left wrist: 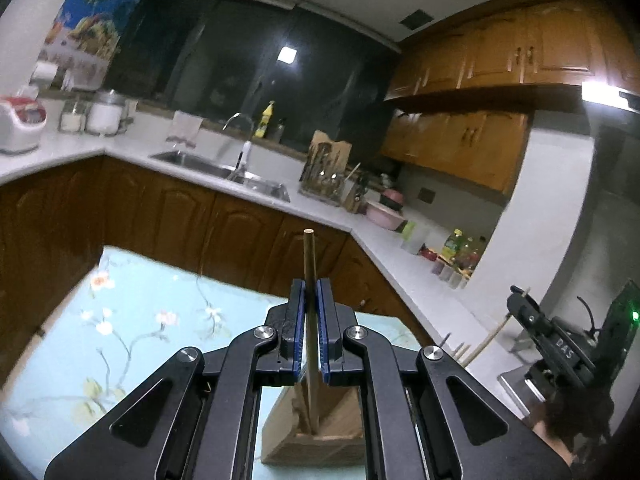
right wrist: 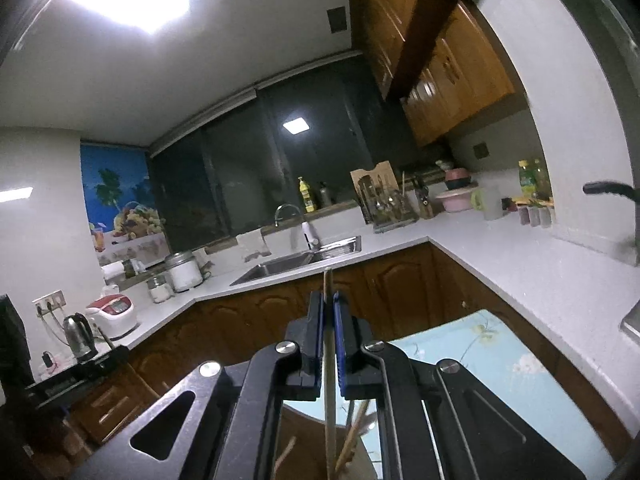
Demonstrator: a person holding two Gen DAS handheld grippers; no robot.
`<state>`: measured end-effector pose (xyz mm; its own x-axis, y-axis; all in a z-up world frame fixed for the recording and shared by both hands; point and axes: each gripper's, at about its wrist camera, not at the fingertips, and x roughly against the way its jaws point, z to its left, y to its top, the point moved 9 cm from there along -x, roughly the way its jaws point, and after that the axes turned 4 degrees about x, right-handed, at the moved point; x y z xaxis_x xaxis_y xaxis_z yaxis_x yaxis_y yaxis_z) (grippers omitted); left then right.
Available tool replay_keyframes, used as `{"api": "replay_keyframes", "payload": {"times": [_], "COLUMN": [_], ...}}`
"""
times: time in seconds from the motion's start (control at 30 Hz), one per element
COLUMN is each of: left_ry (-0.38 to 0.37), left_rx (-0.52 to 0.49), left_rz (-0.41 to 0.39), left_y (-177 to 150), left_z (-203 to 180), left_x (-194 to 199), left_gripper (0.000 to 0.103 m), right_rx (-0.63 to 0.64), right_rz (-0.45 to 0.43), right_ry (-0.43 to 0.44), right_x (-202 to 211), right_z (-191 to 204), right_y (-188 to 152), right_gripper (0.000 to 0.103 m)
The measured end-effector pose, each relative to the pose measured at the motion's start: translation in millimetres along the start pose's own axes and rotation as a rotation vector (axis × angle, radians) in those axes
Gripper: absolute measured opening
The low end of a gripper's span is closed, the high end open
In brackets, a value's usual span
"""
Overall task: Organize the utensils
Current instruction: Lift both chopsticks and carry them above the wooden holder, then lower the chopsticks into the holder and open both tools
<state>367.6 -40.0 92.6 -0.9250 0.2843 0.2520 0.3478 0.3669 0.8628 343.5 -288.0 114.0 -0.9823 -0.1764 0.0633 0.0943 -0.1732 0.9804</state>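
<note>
Left gripper (left wrist: pixel 308 292): black frame, blue pads, jaws narrowed onto a thin brown wooden chopstick (left wrist: pixel 308 252). Stick stands upright between the pads, top end poking above them, lower part running down toward a light wooden holder box (left wrist: pixel 320 428) that sits on the pale blue floral tablecloth (left wrist: pixel 140 320). Whether the stick's foot rests inside the box cannot be told.

Right gripper (right wrist: pixel 328 300): same build, jaws pinched on a pale wooden chopstick (right wrist: pixel 327 280), also upright, tip just above the pads. Below the frame, more wooden sticks (right wrist: pixel 352 436) lean at angles; what holds them is hidden.

In the left wrist view the right gripper shows at the far right edge, held over the near end of the white countertop (left wrist: pixel 420 264), a stick slanting down from it.

Background: steel sink (left wrist: pixel 224 168) with curved tap under the dark window (left wrist: pixel 248 56). To the right of the sink, a clear utensil rack (left wrist: pixel 324 180) with a wooden board behind it. Further right, a pink bowl (left wrist: pixel 384 212). On the left stretch of the counter, a white and red rice cooker (right wrist: pixel 114 312) and a steel kettle (right wrist: pixel 80 336). Picture blurred throughout.
</note>
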Motion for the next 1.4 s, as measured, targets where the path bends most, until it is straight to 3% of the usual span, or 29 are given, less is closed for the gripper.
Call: {"api": "replay_keyframes", "payload": {"times": [0.17, 0.5, 1.07, 1.2, 1.27, 1.33, 1.37, 1.4], "left_ry": [0.013, 0.003, 0.007, 0.019, 0.024, 0.024, 0.027, 0.029], "left_rx": [0.011, -0.035, -0.034, -0.038, -0.029, -0.015, -0.007, 0.000], "left_rz": [0.043, 0.142, 0.169, 0.187, 0.189, 0.183, 0.180, 0.180], "left_y": [-27, -50, -54, -58, -58, -57, -57, -57], "left_z": [10, 2, 3, 4, 6, 7, 9, 11], "left_x": [-14, -30, -34, -33, -30, -24, -20, -16], "left_gripper": [0.005, 0.006, 0.006, 0.012, 0.023, 0.038, 0.055, 0.066], "right_rx": [-0.017, 0.001, -0.017, -0.025, -0.029, -0.037, -0.041, -0.045], "right_rz": [0.031, 0.211, 0.244, 0.256, 0.249, 0.227, 0.217, 0.204], "right_ry": [-0.015, 0.019, 0.019, 0.027, 0.025, 0.018, 0.016, 0.013], "right_x": [-6, -28, -31, -31, -28, -23, -20, -16], "right_z": [-11, -10, -16, -17, -19, -23, -24, -25], "right_y": [-21, -65, -72, -74, -73, -69, -67, -64], "right_gripper": [0.005, 0.005, 0.006, 0.014, 0.023, 0.049, 0.056, 0.069]}}
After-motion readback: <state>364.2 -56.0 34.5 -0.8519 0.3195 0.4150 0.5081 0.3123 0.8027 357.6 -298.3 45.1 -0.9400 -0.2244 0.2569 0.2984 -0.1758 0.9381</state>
